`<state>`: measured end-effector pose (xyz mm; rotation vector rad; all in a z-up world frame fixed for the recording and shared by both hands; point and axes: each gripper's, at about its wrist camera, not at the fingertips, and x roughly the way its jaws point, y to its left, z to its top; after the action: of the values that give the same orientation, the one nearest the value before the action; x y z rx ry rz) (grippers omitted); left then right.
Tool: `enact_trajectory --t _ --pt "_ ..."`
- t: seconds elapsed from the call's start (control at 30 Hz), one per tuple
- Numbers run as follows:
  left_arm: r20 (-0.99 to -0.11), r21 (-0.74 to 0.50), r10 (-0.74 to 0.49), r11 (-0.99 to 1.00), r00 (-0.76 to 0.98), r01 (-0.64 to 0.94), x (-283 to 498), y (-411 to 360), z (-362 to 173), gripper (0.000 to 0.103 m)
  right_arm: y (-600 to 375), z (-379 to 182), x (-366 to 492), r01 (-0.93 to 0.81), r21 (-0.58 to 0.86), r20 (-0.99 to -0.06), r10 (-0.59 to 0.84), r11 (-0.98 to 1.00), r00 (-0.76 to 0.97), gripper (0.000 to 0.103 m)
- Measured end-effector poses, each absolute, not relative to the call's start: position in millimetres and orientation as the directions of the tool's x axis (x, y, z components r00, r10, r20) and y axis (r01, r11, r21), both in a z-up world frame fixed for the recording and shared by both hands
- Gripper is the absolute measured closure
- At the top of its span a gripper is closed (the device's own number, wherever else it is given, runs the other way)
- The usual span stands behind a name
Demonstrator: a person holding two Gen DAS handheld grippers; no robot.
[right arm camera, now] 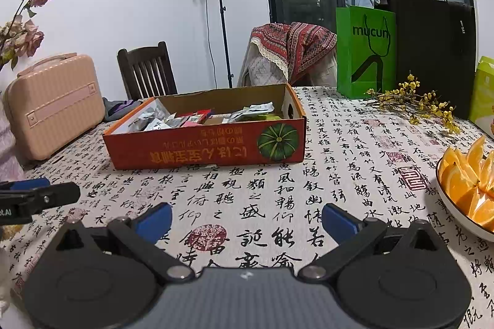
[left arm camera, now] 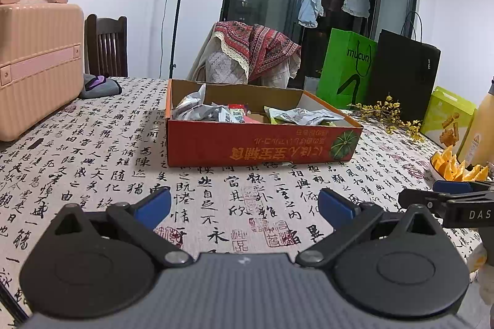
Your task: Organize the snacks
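Note:
A shallow red cardboard box (left arm camera: 256, 145) with a green pumpkin picture stands on the calligraphy tablecloth ahead of both grippers; it also shows in the right wrist view (right arm camera: 200, 148). Several snack packets (left arm camera: 216, 111) lie inside it, silver, red and green ones (right arm camera: 197, 117). My left gripper (left arm camera: 244, 205) is open and empty, low over the cloth in front of the box. My right gripper (right arm camera: 245, 219) is open and empty, also short of the box. The right gripper's side shows at the left view's right edge (left arm camera: 450, 202).
A pink case (left arm camera: 37, 63) stands at the left. A green paper bag (left arm camera: 347, 68), a black bag (left arm camera: 404, 72) and yellow flower sprigs (left arm camera: 386, 113) are behind right. A bowl of orange wedges (right arm camera: 469, 184) sits at the right. Chairs stand behind the table.

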<state>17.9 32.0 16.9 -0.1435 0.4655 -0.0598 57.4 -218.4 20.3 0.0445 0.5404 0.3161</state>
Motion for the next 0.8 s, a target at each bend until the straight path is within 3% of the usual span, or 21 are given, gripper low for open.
enact_trajectory --t 0.8 --pt "-0.443 -0.152 -0.099 0.988 0.891 0.034 17.8 32.6 17.1 0.000 -216.9 18.3 57.5 -0.284 0.124 -0.504 0.306 0.951 0.808 0.000"
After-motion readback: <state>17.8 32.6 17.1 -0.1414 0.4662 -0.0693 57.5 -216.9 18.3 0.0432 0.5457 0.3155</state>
